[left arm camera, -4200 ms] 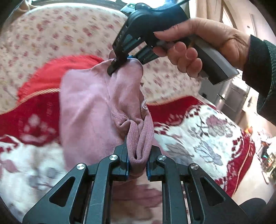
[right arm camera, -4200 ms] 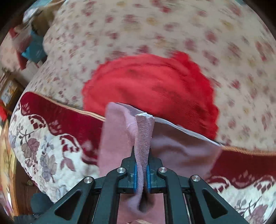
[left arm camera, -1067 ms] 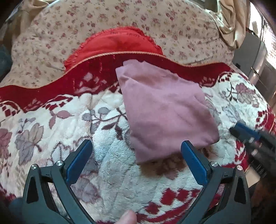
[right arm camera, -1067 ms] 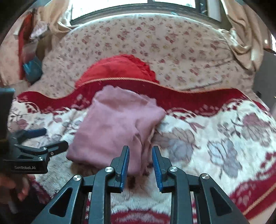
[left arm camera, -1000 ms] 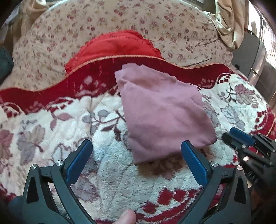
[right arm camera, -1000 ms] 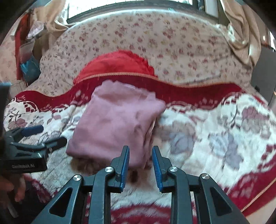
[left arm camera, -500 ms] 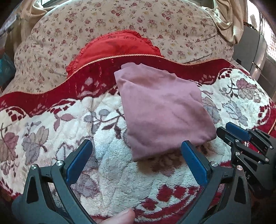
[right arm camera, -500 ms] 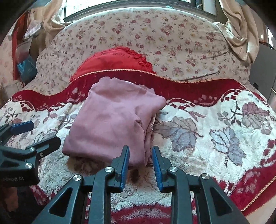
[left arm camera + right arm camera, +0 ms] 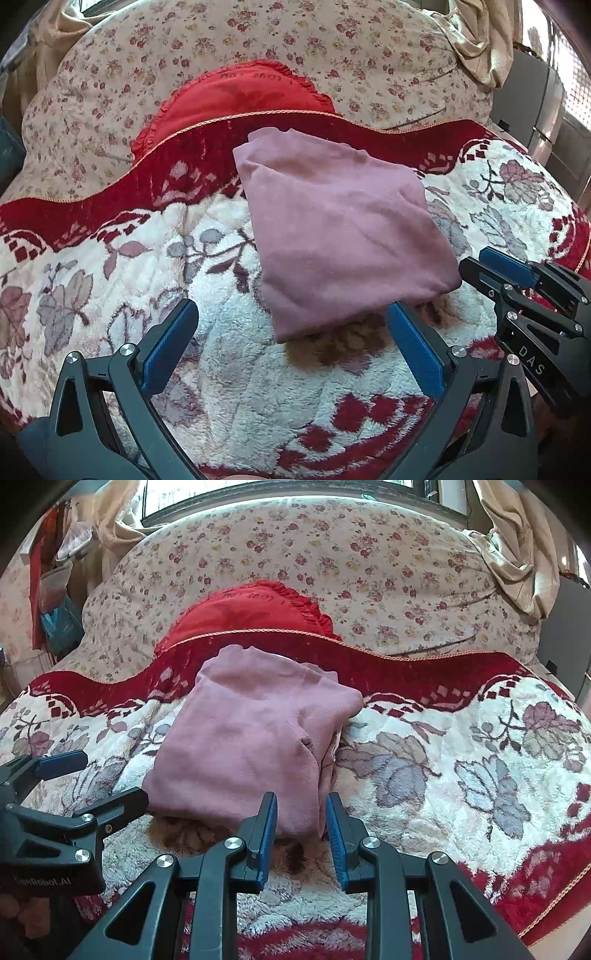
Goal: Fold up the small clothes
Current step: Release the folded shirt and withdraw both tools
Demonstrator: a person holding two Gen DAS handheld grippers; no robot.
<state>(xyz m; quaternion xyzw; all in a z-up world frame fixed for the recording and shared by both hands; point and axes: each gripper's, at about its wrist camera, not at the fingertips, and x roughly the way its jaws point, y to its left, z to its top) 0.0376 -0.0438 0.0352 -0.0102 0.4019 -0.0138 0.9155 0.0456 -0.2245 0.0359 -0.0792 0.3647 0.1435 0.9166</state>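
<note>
A pink garment [image 9: 343, 236] lies folded in a rough rectangle on the red-and-white floral blanket [image 9: 229, 369]. My left gripper [image 9: 291, 343] is open wide just short of the garment's near corner, with nothing between its blue pads. In the right wrist view the garment [image 9: 251, 746] shows its layered edges on the right side. My right gripper [image 9: 301, 823] is narrowly open at the garment's near right corner; the cloth edge shows in the gap, and the pads do not press it. Each gripper appears in the other's view: right gripper [image 9: 476, 260], left gripper [image 9: 107, 779].
A red frilled cushion [image 9: 251, 609] leans against floral bedding [image 9: 369, 554] behind the garment. Beige curtain cloth [image 9: 517, 554] hangs at the far right. A grey cabinet [image 9: 528, 103] stands past the bed's right side. A hand [image 9: 26, 915] holds the left gripper.
About four seconds ago both grippers held the garment up, shut on it; now it lies folded and released. Over the last second the right gripper slid further into the left view.
</note>
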